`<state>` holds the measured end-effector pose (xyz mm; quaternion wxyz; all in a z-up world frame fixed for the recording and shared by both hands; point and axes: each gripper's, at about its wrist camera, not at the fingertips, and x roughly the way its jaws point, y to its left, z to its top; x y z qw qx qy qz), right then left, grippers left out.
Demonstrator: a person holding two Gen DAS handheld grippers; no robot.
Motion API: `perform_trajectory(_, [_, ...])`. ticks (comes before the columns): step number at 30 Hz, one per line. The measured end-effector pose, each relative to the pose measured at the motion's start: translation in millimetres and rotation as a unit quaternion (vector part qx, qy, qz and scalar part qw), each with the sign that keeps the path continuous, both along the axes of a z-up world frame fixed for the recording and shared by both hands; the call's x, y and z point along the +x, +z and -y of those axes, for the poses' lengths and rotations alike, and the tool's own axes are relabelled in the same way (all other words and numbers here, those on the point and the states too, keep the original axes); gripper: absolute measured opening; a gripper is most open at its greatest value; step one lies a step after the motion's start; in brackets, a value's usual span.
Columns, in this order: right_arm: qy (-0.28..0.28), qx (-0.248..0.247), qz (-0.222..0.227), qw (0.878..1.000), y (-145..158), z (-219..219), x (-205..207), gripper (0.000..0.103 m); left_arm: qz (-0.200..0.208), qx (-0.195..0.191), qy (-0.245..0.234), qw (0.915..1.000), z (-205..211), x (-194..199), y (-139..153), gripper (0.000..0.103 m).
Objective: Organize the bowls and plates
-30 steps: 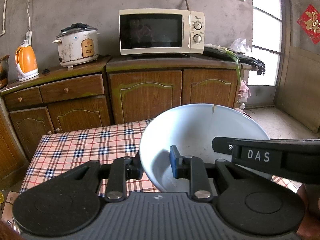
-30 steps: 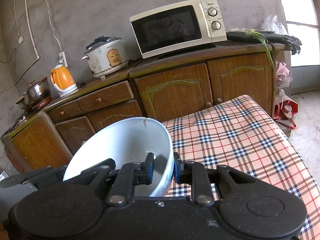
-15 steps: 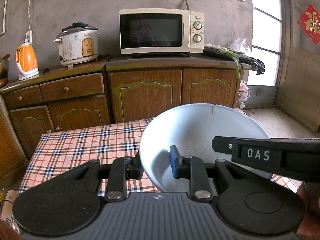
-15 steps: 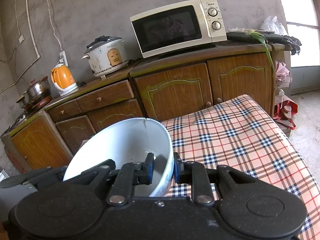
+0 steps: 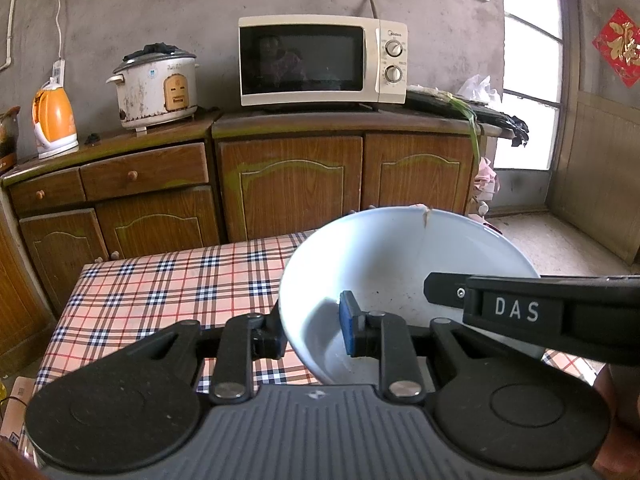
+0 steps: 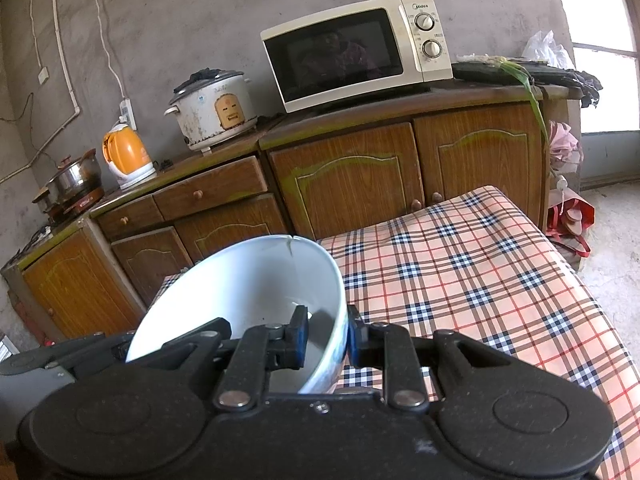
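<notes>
**Both grippers clamp one bowl above the desk**

Nothing has shifted since the earlier frames: both tools and the bowl sit exactly where they were.

The left hand-held gripper [image 5: 310, 330] is narrowed onto the left wall of the white bowl [image 5: 384, 264], one finger outside the wall and the blue-padded finger inside. The right hand-held gripper [image 6: 326, 338] pinches the same bowl [image 6: 248, 280] by its right wall, again with one finger inside and one outside. In the left wrist view the right tool shows as a black bar marked "DAS" across the bowl's right side. The bowl tilts with its opening toward the cameras, and a crack runs down from a chip in its far rim. It is held over the near part of the desk [image 6: 480, 272], which is covered in a plaid cloth. Behind stand wooden cabinets [image 5: 288, 184] bearing a microwave [image 5: 320, 60], a rice cooker [image 5: 154, 84] and an orange kettle [image 5: 54, 122].
</notes>
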<state>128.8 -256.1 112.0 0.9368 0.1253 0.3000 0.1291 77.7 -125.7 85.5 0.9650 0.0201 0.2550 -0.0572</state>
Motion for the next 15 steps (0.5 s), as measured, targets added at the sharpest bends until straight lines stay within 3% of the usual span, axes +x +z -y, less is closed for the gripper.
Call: perform_trajectory(15, [-0.002, 0.001, -0.005, 1.000, -5.6, 5.0, -5.3, 0.026, -0.002, 0.004, -0.004, 1.0000, 4.2, -6.2, -4.7, 0.025])
